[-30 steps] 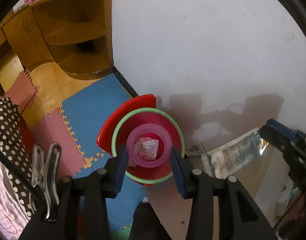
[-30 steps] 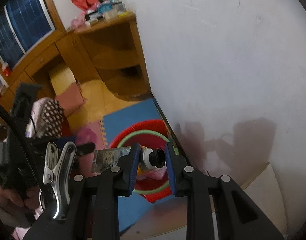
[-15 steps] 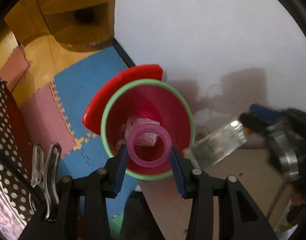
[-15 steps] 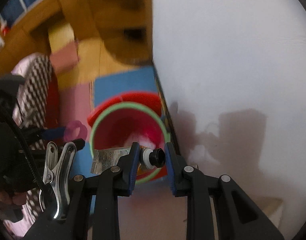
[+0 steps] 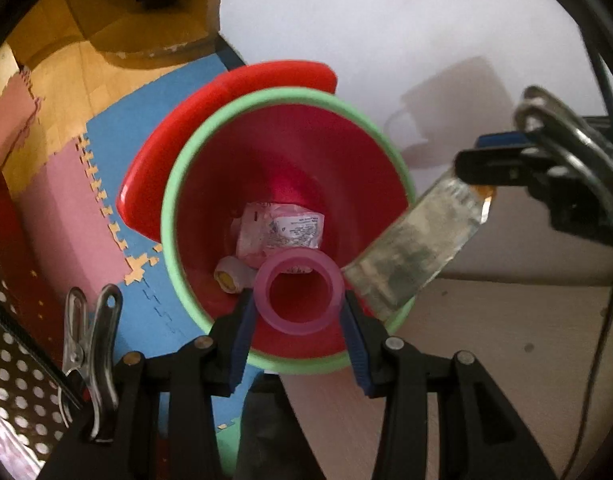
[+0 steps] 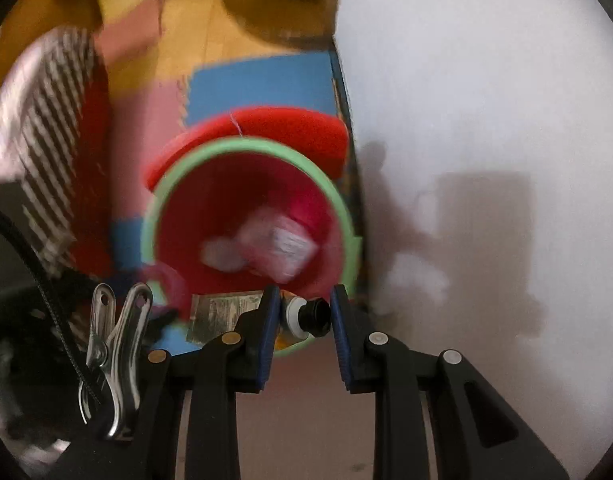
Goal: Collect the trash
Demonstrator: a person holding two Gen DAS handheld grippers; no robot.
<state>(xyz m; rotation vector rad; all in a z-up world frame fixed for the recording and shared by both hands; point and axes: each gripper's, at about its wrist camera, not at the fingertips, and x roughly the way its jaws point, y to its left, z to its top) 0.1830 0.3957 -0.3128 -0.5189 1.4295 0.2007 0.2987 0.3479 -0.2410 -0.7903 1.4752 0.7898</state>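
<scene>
Dim indoor light — right view motion-blurred, fisheye-warped edges.

bin (image 5: 290,152): red tub with a green rim, upright on the floor beside the white wall, mouth open.
bin lid (image 5: 226,96): red, leaning behind the bin's far rim.
pink ring (image 5: 298,292): translucent, hollow, over the bin's near rim.
tube (image 5: 414,248): flattened, printed, black cap, slanted over the bin's right rim.
wrappers (image 5: 280,232): crumpled, pink and white, at the bin's bottom.
</scene>
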